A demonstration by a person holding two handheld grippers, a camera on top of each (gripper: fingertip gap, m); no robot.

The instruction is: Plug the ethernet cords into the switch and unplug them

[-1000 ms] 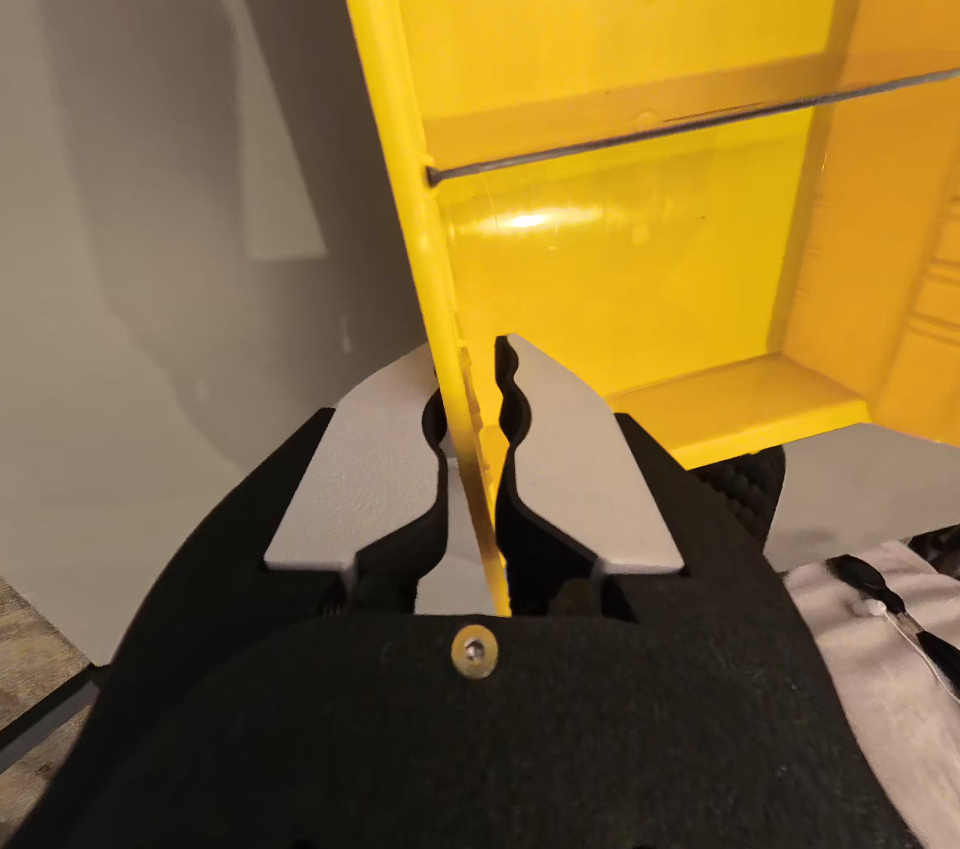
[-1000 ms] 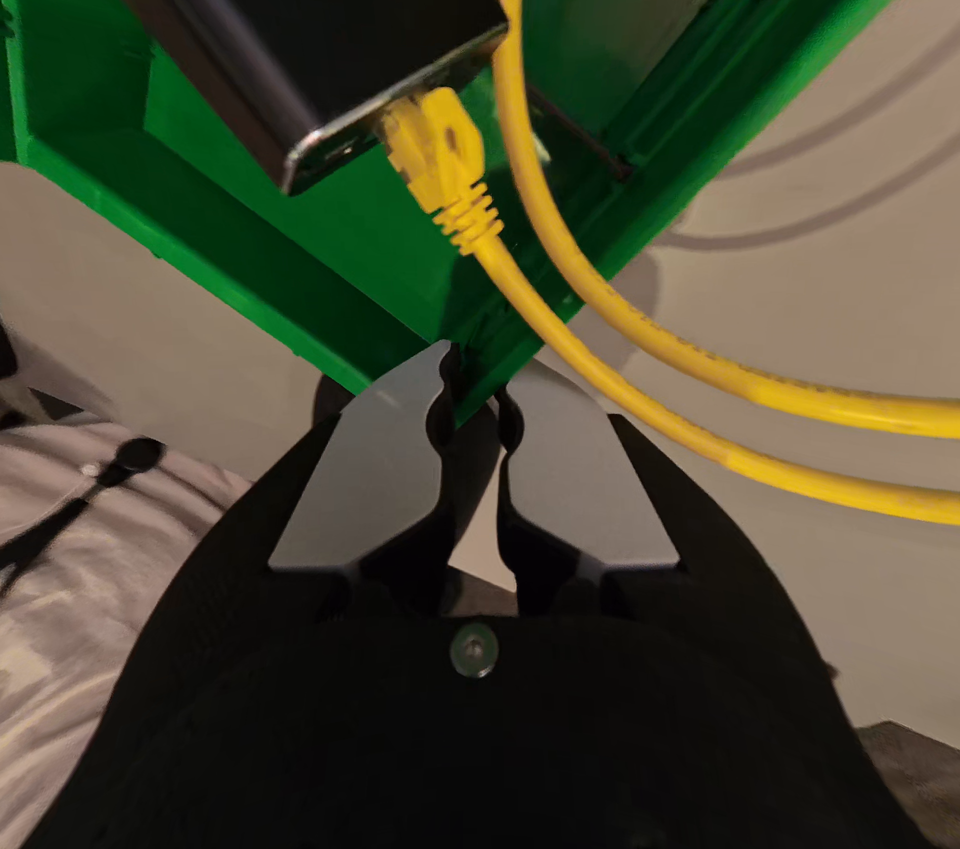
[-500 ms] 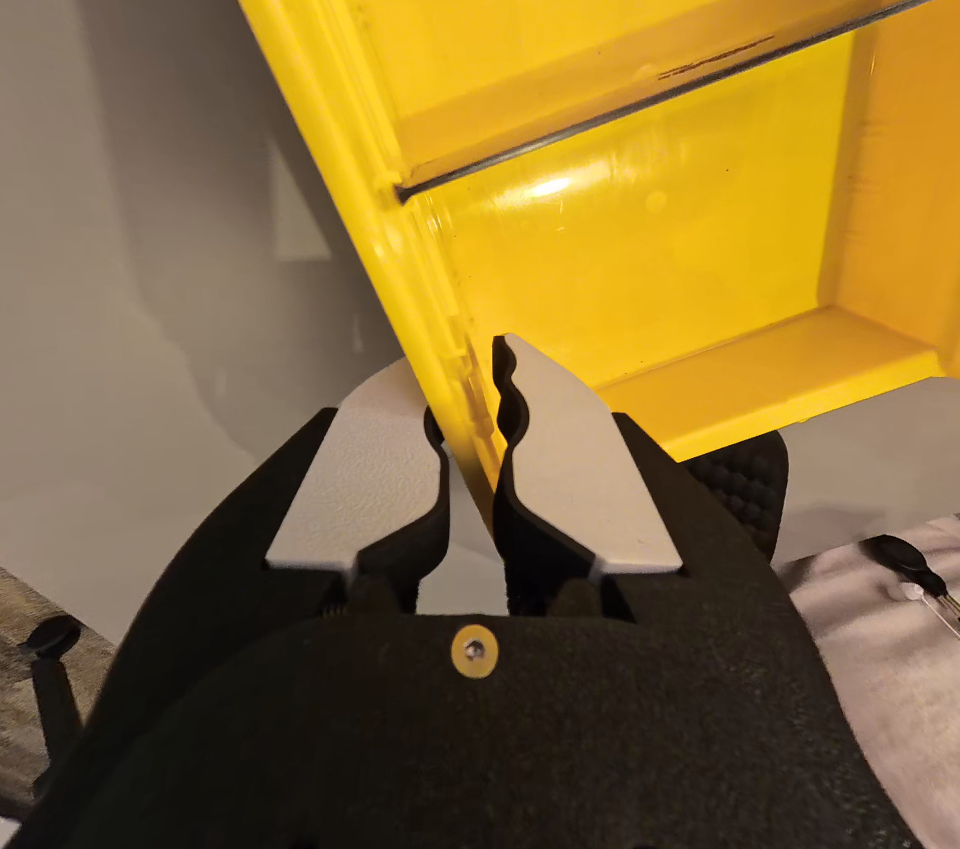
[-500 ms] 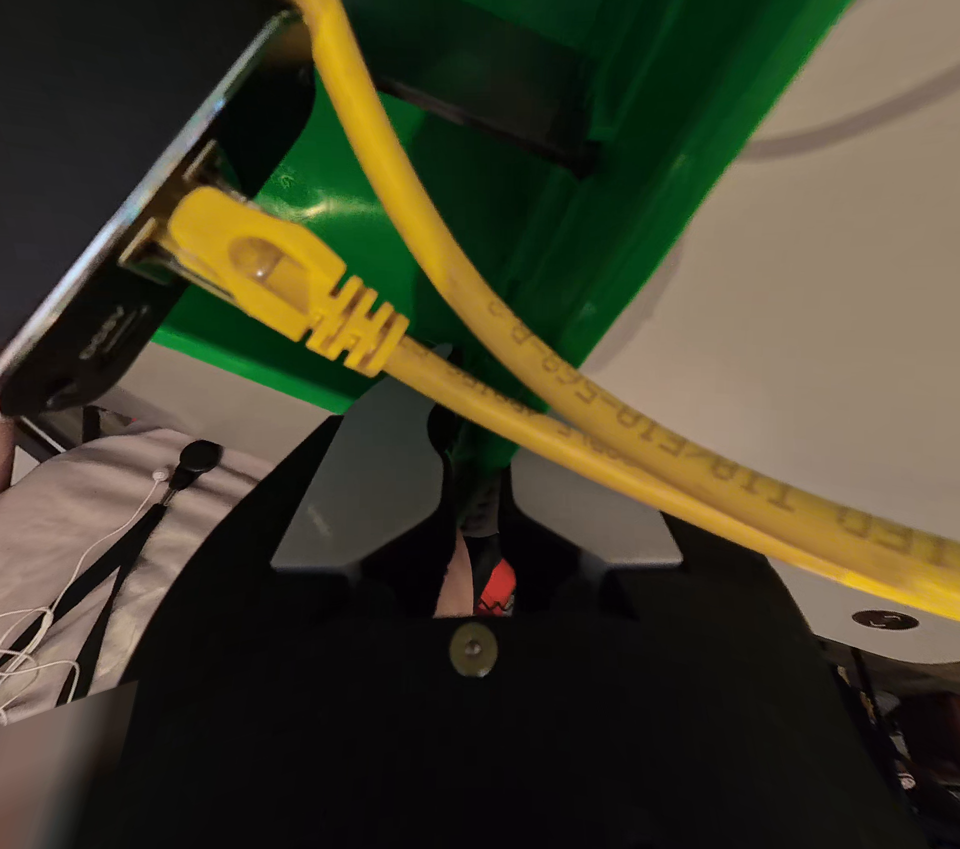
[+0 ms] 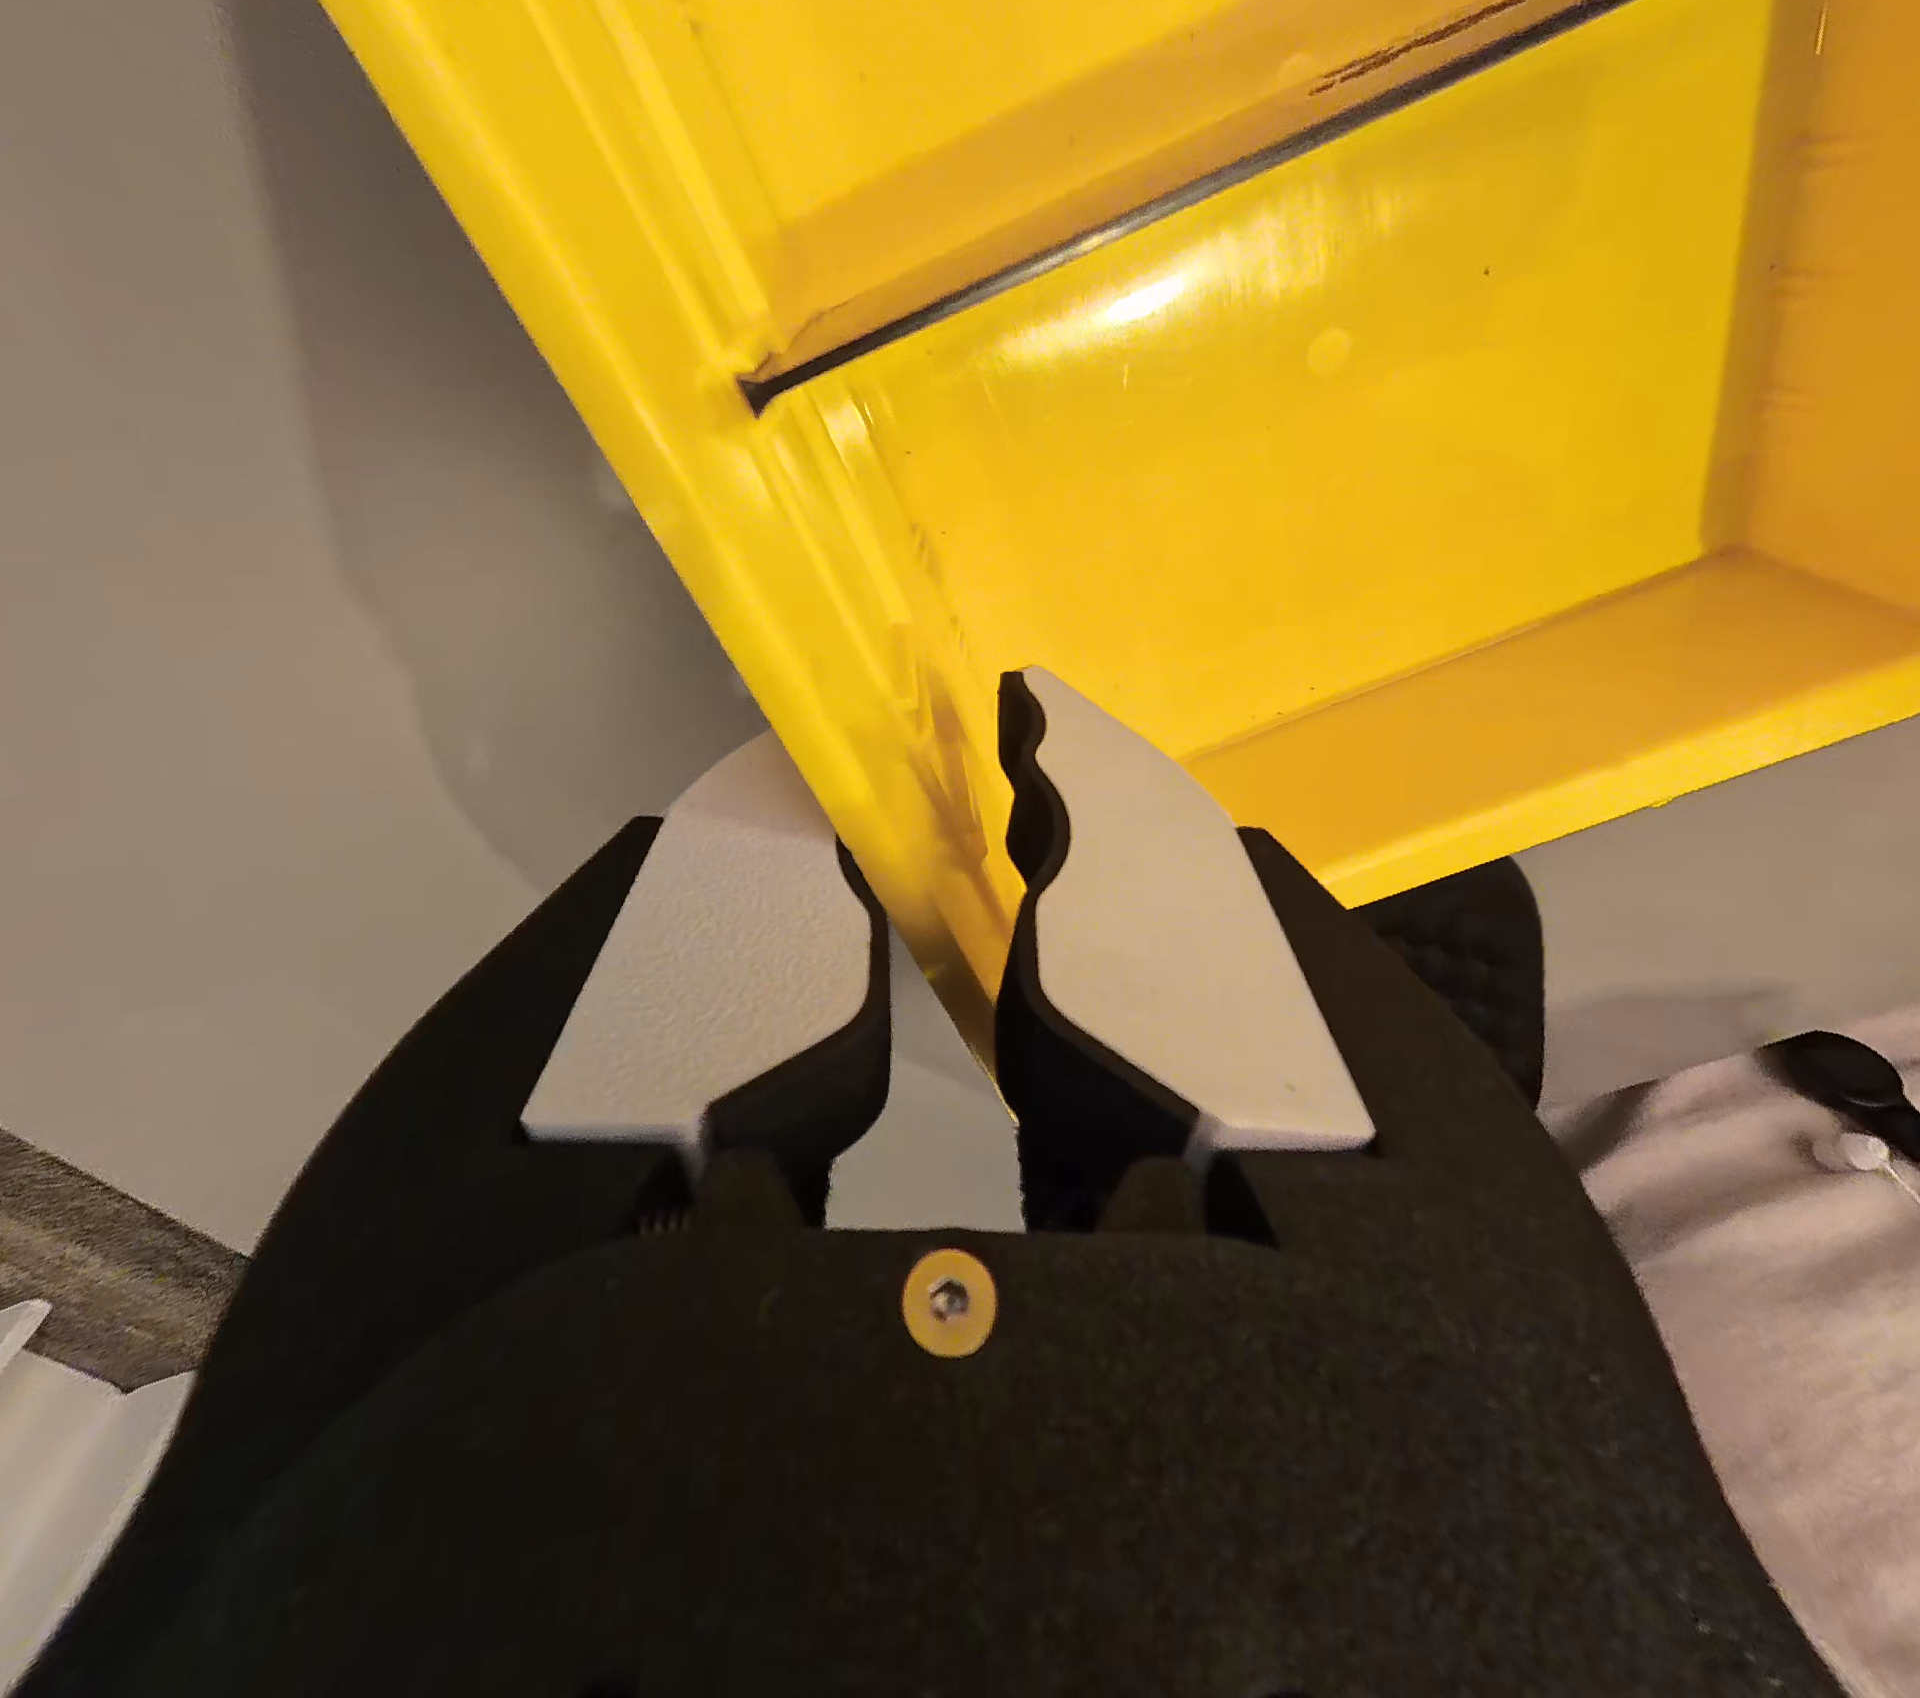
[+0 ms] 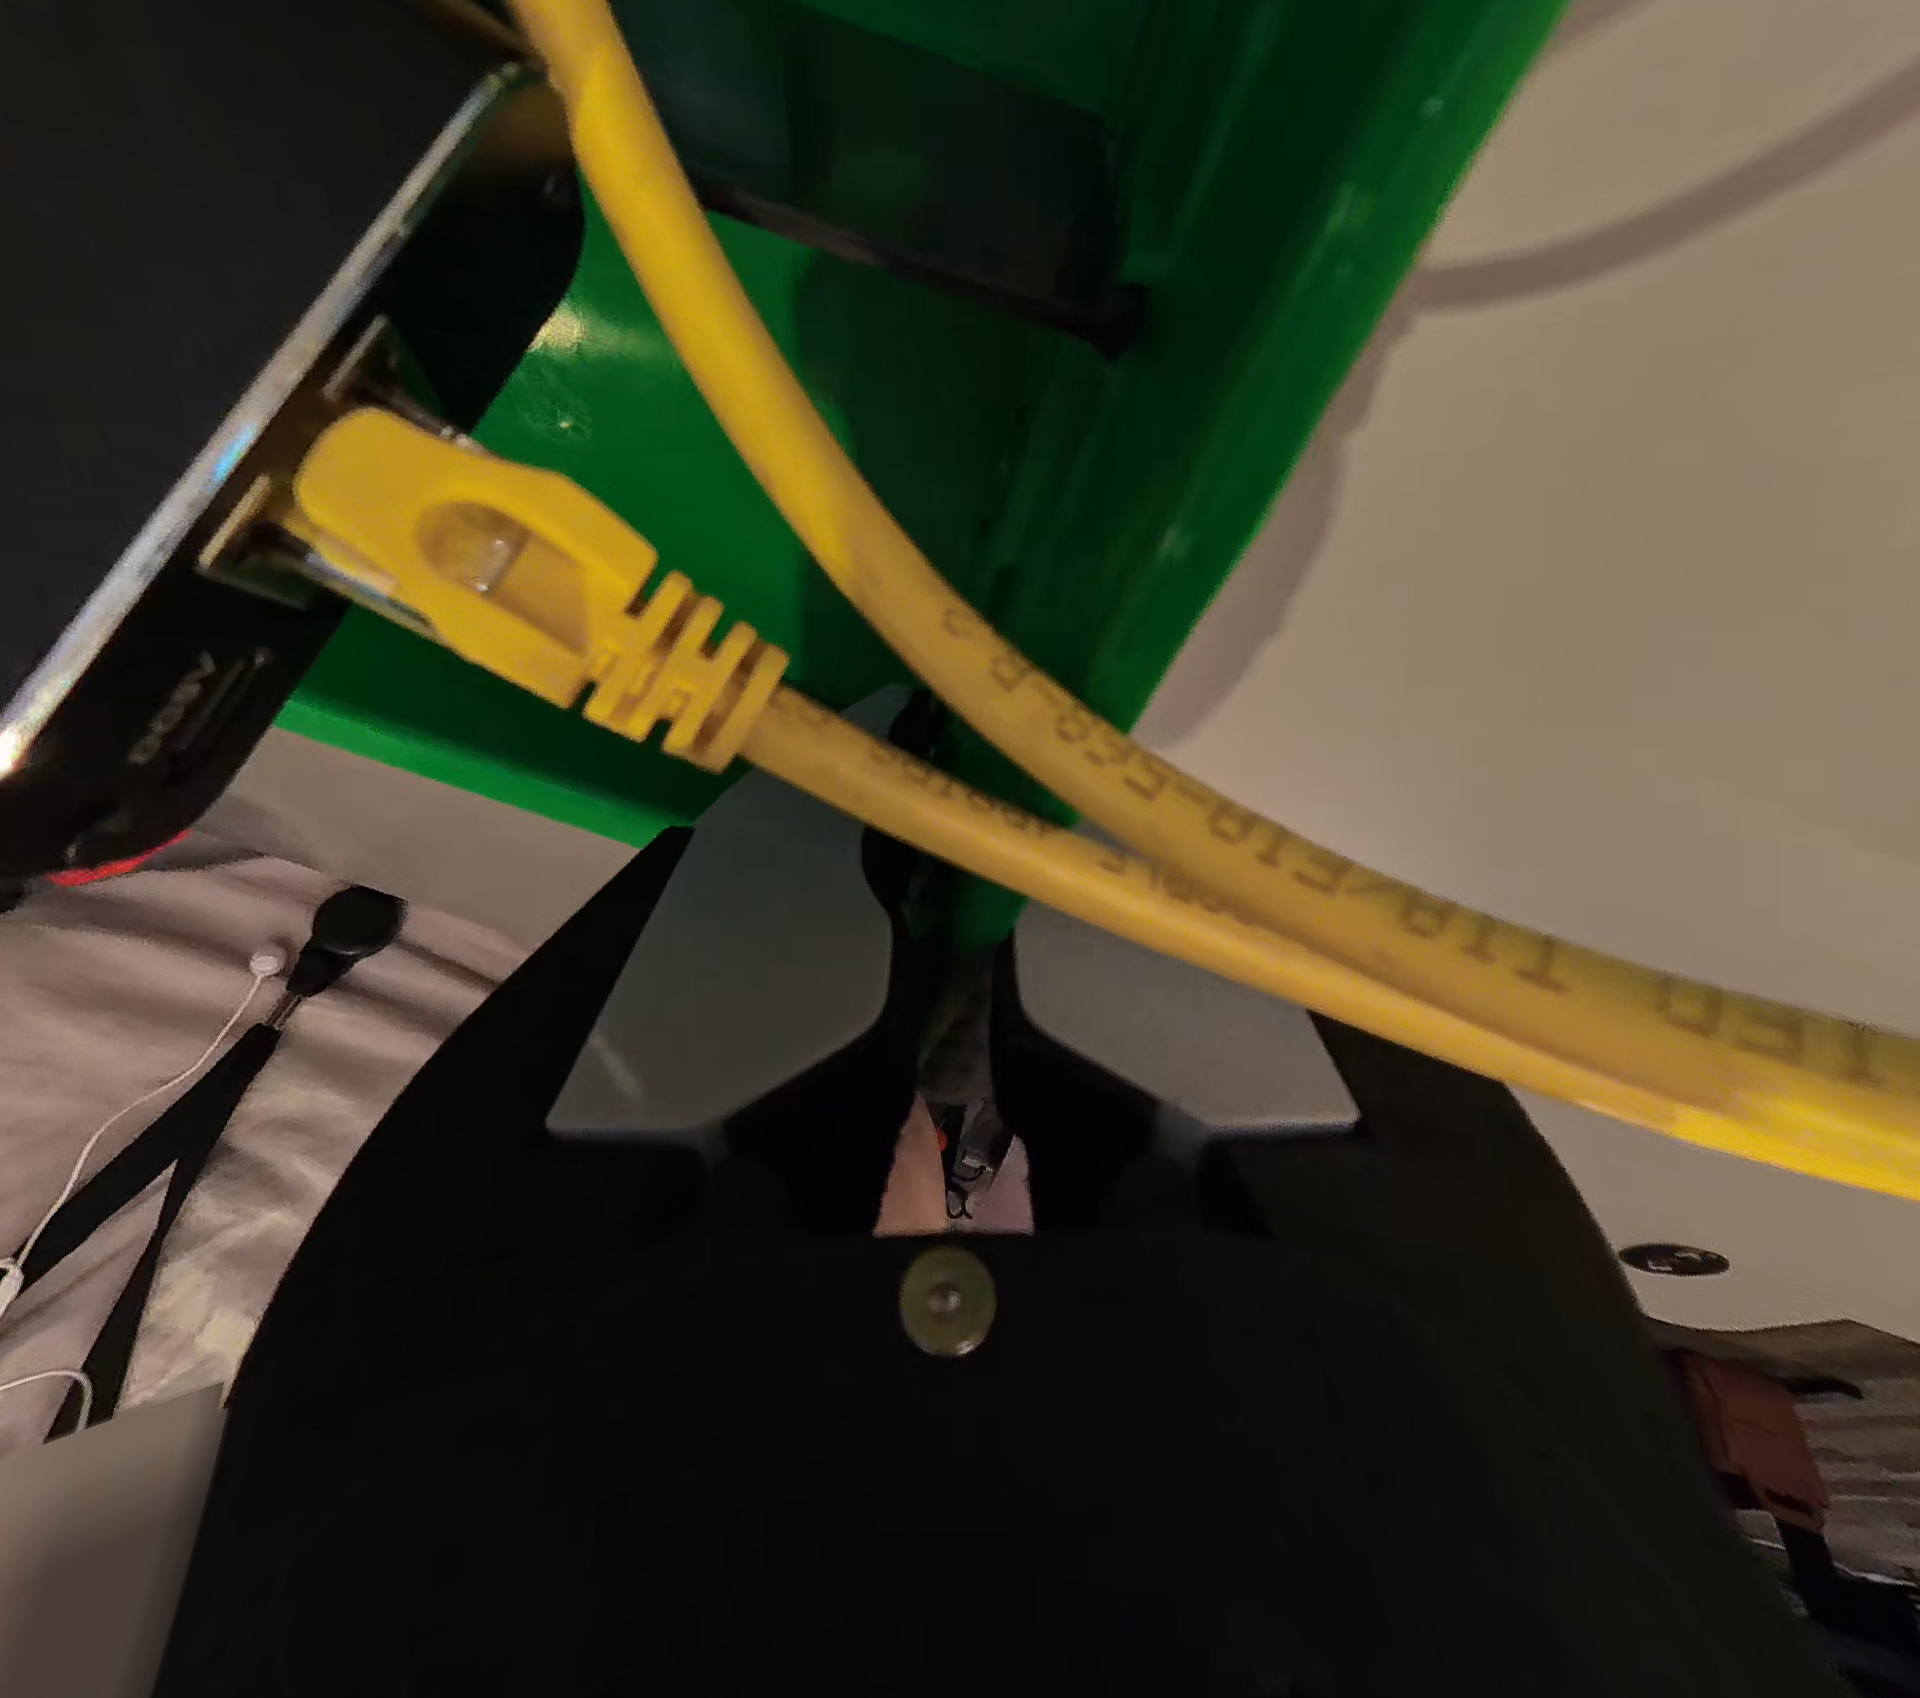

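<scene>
In the right wrist view my right gripper (image 6: 951, 817) is shut on the corner wall of a green bin (image 6: 1195, 401), which is tipped up. A black switch (image 6: 208, 246) lies in the bin at the upper left. A yellow ethernet plug (image 6: 540, 568) sits in one of its ports. Its yellow cord (image 6: 1039, 848) runs right across my fingers, and a second yellow cord (image 6: 727, 360) arcs above it. In the left wrist view my left gripper (image 5: 935, 775) is shut on the side wall of an empty yellow bin (image 5: 1299, 453), held tilted.
A thin dark divider (image 5: 1247, 194) crosses the yellow bin. A pale grey table top (image 5: 260, 505) lies beneath both bins. A person's light grey shirt (image 6: 156, 1077) with a black strap and white wire is close behind the grippers. Wood flooring (image 5: 94, 1274) shows at the lower left. About 45 cm separates my left fingertips from my right.
The yellow bin has tilted further and shifted right in the left view. In the right view the green bin has tipped up, bringing switch, plug and cords much closer to the camera.
</scene>
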